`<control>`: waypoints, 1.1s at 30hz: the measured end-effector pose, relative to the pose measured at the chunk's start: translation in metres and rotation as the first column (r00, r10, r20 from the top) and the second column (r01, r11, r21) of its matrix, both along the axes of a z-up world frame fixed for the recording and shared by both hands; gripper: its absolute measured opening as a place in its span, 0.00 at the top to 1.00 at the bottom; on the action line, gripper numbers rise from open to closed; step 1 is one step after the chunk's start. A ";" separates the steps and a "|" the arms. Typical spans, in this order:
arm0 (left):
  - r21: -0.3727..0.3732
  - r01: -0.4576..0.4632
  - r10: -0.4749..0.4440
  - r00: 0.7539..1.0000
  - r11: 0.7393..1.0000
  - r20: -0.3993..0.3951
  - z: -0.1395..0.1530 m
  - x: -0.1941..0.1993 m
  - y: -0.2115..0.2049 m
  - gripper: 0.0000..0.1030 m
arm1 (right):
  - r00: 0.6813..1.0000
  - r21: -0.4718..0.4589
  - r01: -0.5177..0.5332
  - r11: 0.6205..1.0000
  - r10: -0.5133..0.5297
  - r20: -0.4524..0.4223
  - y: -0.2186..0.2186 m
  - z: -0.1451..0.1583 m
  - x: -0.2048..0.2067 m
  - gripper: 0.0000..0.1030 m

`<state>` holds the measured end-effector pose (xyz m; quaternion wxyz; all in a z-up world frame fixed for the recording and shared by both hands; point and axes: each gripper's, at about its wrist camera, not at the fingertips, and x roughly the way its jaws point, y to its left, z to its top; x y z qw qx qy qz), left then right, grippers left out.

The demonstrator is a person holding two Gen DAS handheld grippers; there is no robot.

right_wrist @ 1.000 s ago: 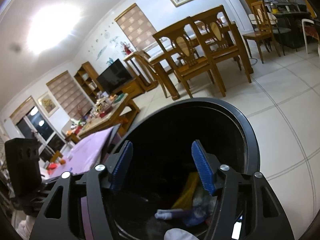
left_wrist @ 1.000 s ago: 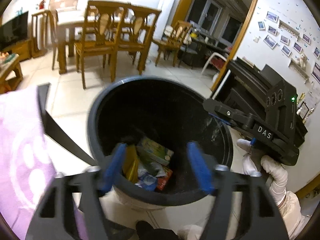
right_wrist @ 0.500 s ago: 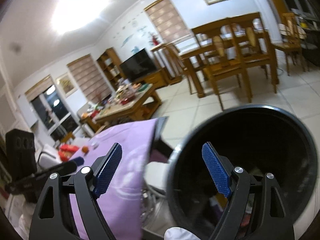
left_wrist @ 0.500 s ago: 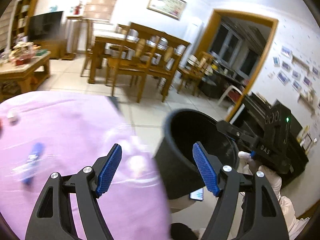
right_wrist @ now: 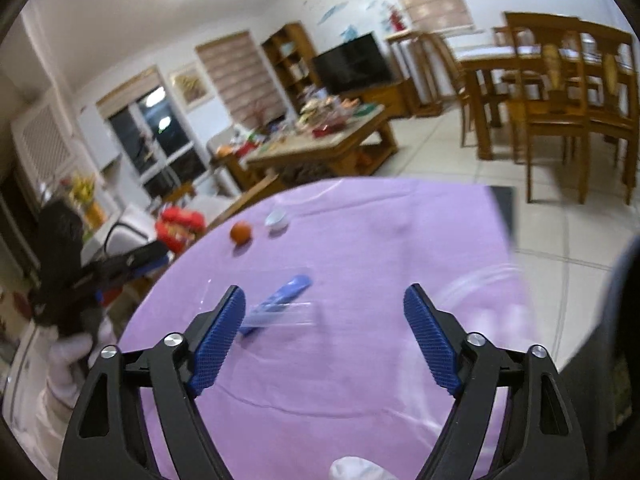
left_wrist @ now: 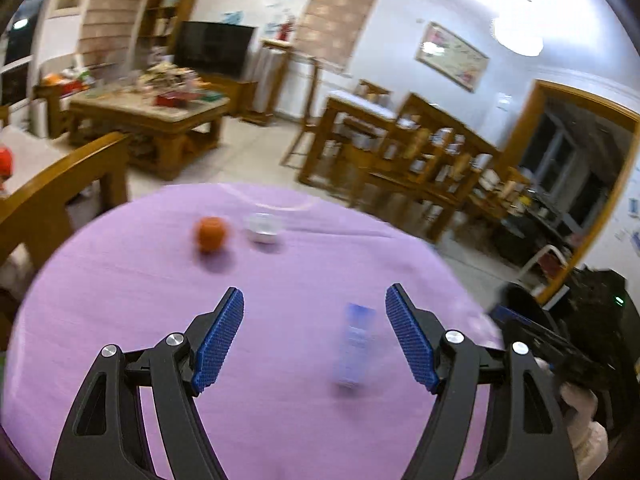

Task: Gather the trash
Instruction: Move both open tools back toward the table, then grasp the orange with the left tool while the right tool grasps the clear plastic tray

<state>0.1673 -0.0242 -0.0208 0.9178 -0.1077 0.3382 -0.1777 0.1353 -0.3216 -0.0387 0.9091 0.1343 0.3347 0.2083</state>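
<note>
Motion blur smears both views, so the blue wrapper [left_wrist: 354, 346] on the purple cloth [left_wrist: 120, 280] shows no readable print. An orange [left_wrist: 211, 233] and a small white cup [left_wrist: 263, 227] sit side by side near the cloth's far edge, well apart from the wrapper. The bin [right_wrist: 624, 320] is cut off at the right. The left gripper [left_wrist: 314, 336] gapes wide and empty. The right gripper [right_wrist: 325, 336] is narrowing, nothing between its pads; bare cloth lies under both.

Bare purple tablecloth [left_wrist: 120, 300] ahead; only blue wrapper [left_wrist: 356, 344], orange [left_wrist: 211, 233] and white cup [left_wrist: 263, 227] as obstacles
</note>
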 end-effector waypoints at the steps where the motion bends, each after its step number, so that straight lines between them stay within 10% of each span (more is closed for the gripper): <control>1: 0.017 -0.023 0.023 1.000 1.000 -0.014 -0.005 0.012 0.009 0.29 | 1.000 -0.015 -0.011 1.000 0.010 -0.014 0.011 -0.002 0.007 0.31; 5: 0.073 -0.066 0.072 0.994 0.995 -0.079 -0.025 0.061 0.029 0.30 | 0.996 -0.064 -0.046 0.997 0.041 -0.084 0.041 -0.018 0.037 0.51; 14: 0.167 -0.041 0.061 0.991 0.985 -0.115 -0.041 0.114 0.016 0.30 | 0.985 -0.085 -0.072 0.994 0.058 -0.160 0.058 -0.039 0.074 0.58; 18: 0.181 -0.054 0.081 0.986 0.982 -0.147 -0.050 0.123 0.013 0.56 | 0.981 -0.086 -0.091 0.992 0.074 -0.180 0.059 -0.045 0.079 0.68; 22: 0.154 -0.073 0.096 0.984 0.985 -0.149 -0.053 0.123 0.024 0.66 | 0.976 -0.122 -0.117 0.986 0.092 -0.197 0.068 -0.046 0.081 0.94; 33: 0.111 -0.031 0.041 0.995 0.993 -0.086 -0.029 0.070 0.005 0.69 | 0.994 -0.128 -0.064 0.990 0.051 -0.099 0.051 -0.022 0.054 0.97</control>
